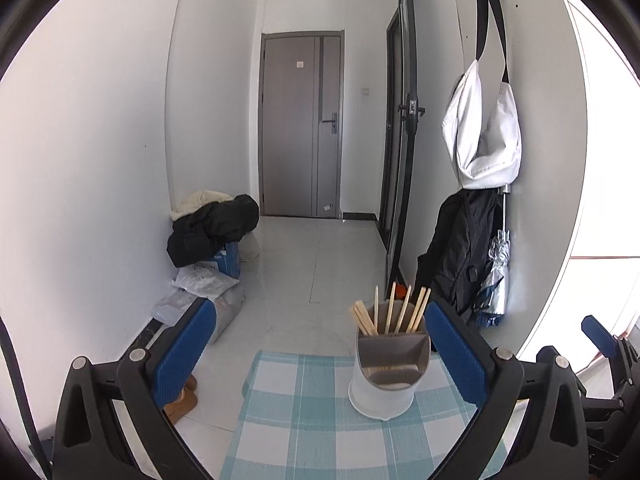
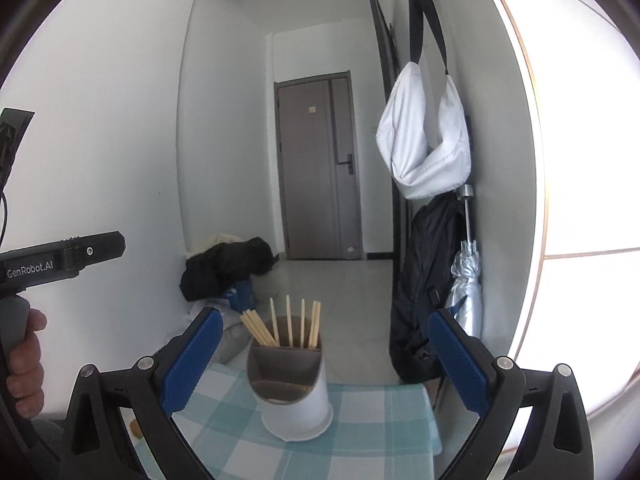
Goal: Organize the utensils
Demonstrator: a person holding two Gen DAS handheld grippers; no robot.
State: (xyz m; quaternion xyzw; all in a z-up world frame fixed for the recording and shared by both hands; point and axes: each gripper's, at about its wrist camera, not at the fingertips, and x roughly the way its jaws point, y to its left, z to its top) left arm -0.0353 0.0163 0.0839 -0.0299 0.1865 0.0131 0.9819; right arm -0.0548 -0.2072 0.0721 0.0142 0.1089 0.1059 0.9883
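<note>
A white utensil holder [image 1: 382,380] [image 2: 294,392] with grey dividers stands on a blue-and-white checked tablecloth [image 1: 304,412] [image 2: 360,420]. Several wooden chopsticks [image 1: 394,314] [image 2: 290,322] stand in its rear compartment; the front compartments look empty. My left gripper [image 1: 320,354] is open, its blue pads wide apart, with the holder ahead near the right pad. My right gripper [image 2: 324,354] is open too, with the holder ahead between its fingers, nothing gripped. The right gripper's blue tip [image 1: 598,336] shows at the left view's right edge.
A hand [image 2: 24,368] holds the left gripper's body at the right view's left edge. Beyond the table's far edge lie floor tiles, a pile of dark clothes on boxes [image 1: 212,228], a backpack [image 1: 460,248] and umbrella [image 2: 466,280] by the wall, and a hanging white bag [image 2: 424,144].
</note>
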